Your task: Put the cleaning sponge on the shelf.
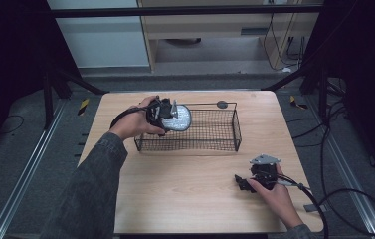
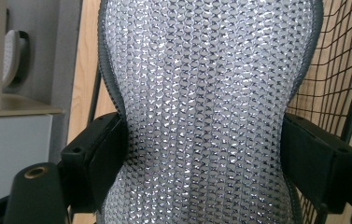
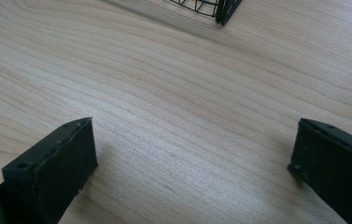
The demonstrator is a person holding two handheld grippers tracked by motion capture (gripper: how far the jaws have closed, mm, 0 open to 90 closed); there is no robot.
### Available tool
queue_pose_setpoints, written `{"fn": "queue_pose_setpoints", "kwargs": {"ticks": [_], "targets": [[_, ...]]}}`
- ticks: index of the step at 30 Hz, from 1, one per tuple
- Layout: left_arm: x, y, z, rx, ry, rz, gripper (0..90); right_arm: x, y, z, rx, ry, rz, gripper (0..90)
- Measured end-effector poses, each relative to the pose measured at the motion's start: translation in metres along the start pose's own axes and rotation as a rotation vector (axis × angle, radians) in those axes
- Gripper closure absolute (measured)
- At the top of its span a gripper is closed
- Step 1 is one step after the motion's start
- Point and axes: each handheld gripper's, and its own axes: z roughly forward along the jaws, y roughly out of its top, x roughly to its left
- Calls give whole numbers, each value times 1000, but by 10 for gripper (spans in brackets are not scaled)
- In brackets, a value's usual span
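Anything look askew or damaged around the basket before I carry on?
Nothing stands out. The wire basket sits flat and square on the table; the silver mesh pad is clamped in the left hand-held gripper over its left end, intact.

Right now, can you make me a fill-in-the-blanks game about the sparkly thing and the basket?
1. The left gripper is shut on a silver mesh ____.
2. The pad hangs over the left end of the black wire ____.
3. The right gripper rests low over the wooden table with its jaws ____.
4. Between the right gripper's jaws there is ____ but bare tabletop.

Missing words: pad; basket; open; nothing
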Motion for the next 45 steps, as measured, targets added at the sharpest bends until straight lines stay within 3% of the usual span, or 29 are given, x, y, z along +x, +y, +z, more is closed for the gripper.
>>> {"fn": "queue_pose_setpoints", "kwargs": {"ticks": [11,15,16,30,45], "targets": [[0,-5,10,16,-25,-1,169,0,0,0,0,0,0,4],[0,-7,13,19,-39,-19,169,0,0,0,0,0,0,4],[1,-7,14,20,-38,-5,169,0,0,0,0,0,0,4],[2,-6,21,16,-56,-9,160,0,0,0,0,0,0,4],[5,-6,22,6,-76,-58,110,0,0,0,0,0,0,4]]}}
